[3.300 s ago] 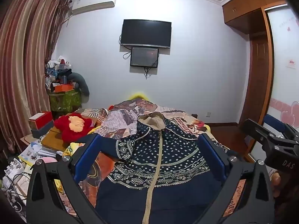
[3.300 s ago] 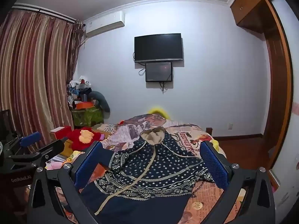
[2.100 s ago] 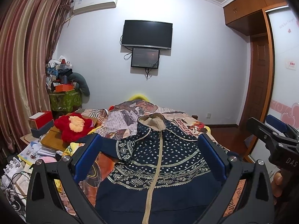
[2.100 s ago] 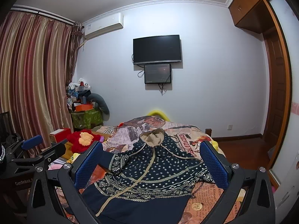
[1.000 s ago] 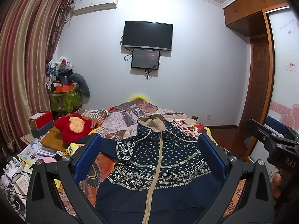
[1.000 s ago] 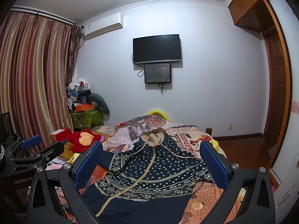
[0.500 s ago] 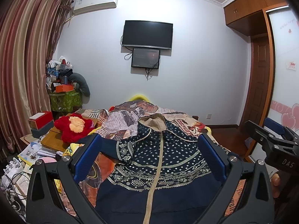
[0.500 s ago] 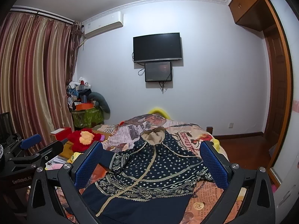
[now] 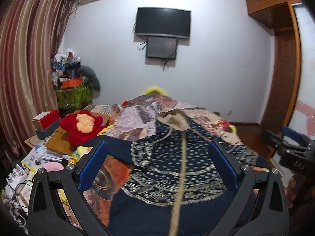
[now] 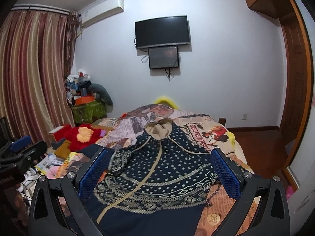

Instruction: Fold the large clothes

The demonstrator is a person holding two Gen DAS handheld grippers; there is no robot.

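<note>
the navy patterned hooded jacket (image 9: pixel 177 169) lies spread flat on the bed (image 10: pixel 206 135), hood at the far end. left tongs (image 9: pixel 157 169) and right tongs (image 10: pixel 159 175) hover near it, both wide, holding nothing.

Place: we take this for a home bedroom.
Ahead of the jaws: we see a bed (image 10: pixel 222 135) under a printed quilt.
Far wall: a mounted television (image 10: pixel 162 31), an air conditioner (image 10: pixel 102 12).
Left of the jaws: long striped curtains (image 10: pixel 29 74), a red plush toy (image 10: pixel 84 135).
Right: a wooden wardrobe (image 10: pixel 295 59).
</note>
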